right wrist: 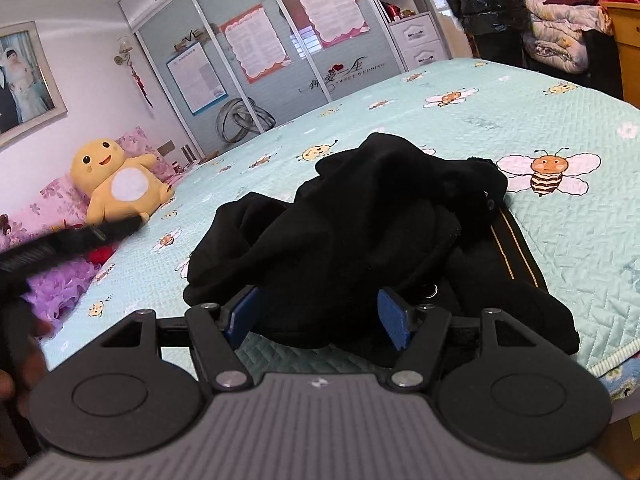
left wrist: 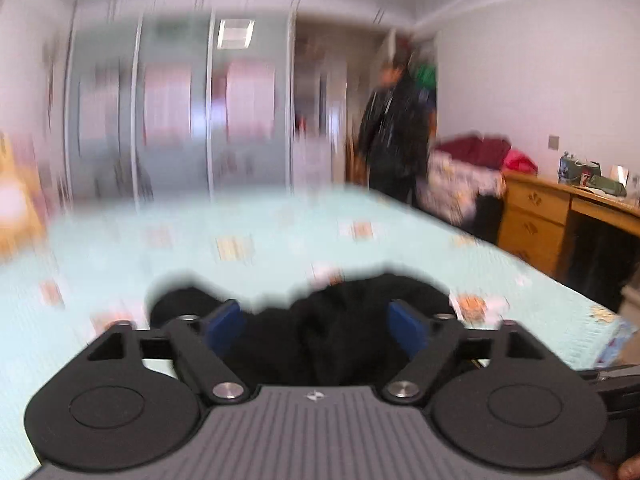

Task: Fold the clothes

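We are seeing a black garment lying crumpled on the mint bedspread near its edge. Right gripper is hovering over the near hem, fingers apart. Left gripper is facing the same heap, fingers spread; view blurred. Yellow plush toy sitting by the pillows.

Yellow plush toy leaning on pink floral pillows at the head of the bed. Bee-print quilt spread flat. Posters stuck on the wardrobe doors. Framed photo on the wall. Wooden desk beside piled bedding. Person in dark coat standing, blurred.
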`<state>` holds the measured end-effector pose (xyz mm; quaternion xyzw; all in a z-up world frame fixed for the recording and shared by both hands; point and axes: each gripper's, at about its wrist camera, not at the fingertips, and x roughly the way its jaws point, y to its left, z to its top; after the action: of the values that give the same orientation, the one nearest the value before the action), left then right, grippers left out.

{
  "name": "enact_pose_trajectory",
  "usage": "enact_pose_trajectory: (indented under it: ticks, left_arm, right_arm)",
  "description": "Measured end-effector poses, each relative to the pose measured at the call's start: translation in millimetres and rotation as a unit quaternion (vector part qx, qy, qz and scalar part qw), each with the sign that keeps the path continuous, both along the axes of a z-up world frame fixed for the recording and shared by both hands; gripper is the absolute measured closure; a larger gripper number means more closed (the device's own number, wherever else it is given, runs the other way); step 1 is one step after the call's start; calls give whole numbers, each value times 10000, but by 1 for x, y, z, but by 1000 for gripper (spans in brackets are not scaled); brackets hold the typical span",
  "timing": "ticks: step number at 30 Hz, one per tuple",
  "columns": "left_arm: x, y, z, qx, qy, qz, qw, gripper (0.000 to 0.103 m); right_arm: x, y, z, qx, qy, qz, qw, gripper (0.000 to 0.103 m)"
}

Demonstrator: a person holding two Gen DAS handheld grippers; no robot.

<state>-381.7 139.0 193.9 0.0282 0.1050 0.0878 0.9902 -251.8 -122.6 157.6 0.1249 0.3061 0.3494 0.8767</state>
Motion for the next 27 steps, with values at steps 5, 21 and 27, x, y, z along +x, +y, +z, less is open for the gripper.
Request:
enact_pose_trajectory:
  ticks: [5,21,27]
  left_arm:
    - [-23,-30,13,827,-622,87,9946,0]
    - [-10,-20,11,536,-142,151,9984,0]
    - [6,-21,2,637,320,397,9967,0]
  right_arm:
    - [-8,0,3,6,-33,-30,10000,34]
    - [-6,-2,-6,2,294,-276,9992,31]
    - [-2,-8,-10,46,412,-454,9981,31]
